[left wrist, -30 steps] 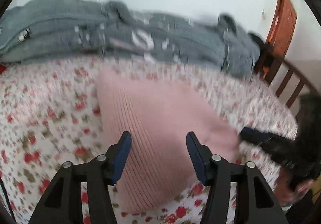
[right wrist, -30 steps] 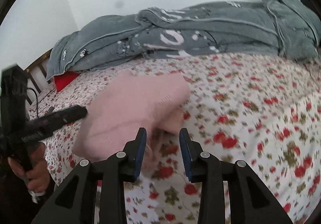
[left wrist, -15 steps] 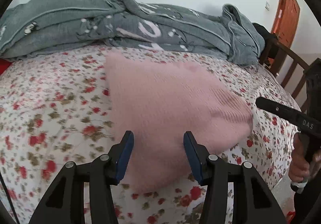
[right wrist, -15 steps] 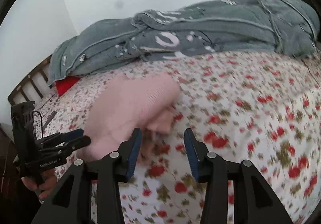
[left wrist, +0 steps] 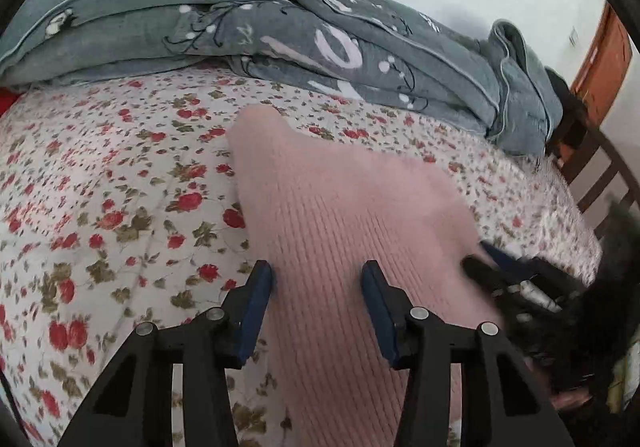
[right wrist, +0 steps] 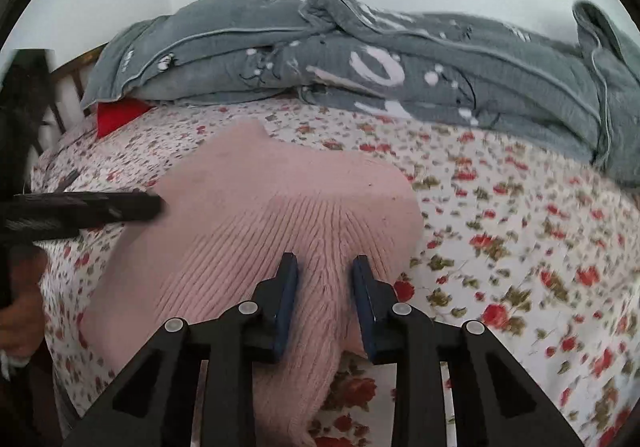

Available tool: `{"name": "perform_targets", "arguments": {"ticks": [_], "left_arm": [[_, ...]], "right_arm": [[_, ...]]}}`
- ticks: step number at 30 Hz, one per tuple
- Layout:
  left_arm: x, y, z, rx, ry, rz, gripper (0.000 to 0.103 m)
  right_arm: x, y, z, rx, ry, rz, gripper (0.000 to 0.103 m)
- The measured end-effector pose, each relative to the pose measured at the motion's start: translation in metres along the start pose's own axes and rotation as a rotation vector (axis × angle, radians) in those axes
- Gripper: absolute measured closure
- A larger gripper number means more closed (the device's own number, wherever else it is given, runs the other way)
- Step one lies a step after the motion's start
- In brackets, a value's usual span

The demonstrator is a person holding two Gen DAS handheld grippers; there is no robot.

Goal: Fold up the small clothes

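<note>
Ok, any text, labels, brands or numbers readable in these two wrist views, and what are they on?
None can be read.
Grey blanket: large pale shapes that may be letters, cut by folds, not readable as a word.
Right gripper seen in the left wrist view: blurred, no marking readable.
Pink knitted garment and floral bedsheet: no text or label showing.

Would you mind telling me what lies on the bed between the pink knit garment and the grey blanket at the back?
Only bare floral bedsheet lies between the pink knit garment and the grey blanket, in both wrist views.
</note>
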State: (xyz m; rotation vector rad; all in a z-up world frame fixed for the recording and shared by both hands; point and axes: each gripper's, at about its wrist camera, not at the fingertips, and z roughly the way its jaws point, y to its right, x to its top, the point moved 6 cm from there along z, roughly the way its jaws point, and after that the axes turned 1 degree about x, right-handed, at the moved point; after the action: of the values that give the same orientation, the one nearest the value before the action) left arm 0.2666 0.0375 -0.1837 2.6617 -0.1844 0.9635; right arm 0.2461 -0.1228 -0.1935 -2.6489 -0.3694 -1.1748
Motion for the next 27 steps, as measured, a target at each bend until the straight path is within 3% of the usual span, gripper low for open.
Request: {"name": "perform_targets", "arguments": {"ticks": [6, 12, 16, 18, 22, 27], "left_arm": [[0.043, -0.007, -0.001, -0.042, 0.034, -0.030, 0.058], [0.085, -0.003, 0.035, -0.037, 0.001, 0.007, 0.067], [0.086, -0.014, 0.071, 0.012, -0.047, -0.003, 0.072], [0.079, -0.019, 0.084, -0.001, -0.062, -0.020, 0.074], [0.070, -0.022, 0.088, -0.008, -0.046, -0.017, 0.074], [0.067, -0.019, 0.089, 0.010, -0.032, 0.003, 0.074]], "right_arm": [[0.034, 0.020, -0.009, 0.052, 0.037, 0.044, 0.071], [0.063, 0.028, 0.026, 0.060, 0.025, 0.037, 0.071], [0.056, 0.031, 0.061, 0.055, -0.052, 0.043, 0.074], [0.046, 0.033, 0.077, 0.038, -0.093, 0.050, 0.076], [0.042, 0.043, 0.079, 0.066, -0.076, 0.112, 0.076], [0.037, 0.044, 0.076, 0.026, -0.041, 0.108, 0.075]]}}
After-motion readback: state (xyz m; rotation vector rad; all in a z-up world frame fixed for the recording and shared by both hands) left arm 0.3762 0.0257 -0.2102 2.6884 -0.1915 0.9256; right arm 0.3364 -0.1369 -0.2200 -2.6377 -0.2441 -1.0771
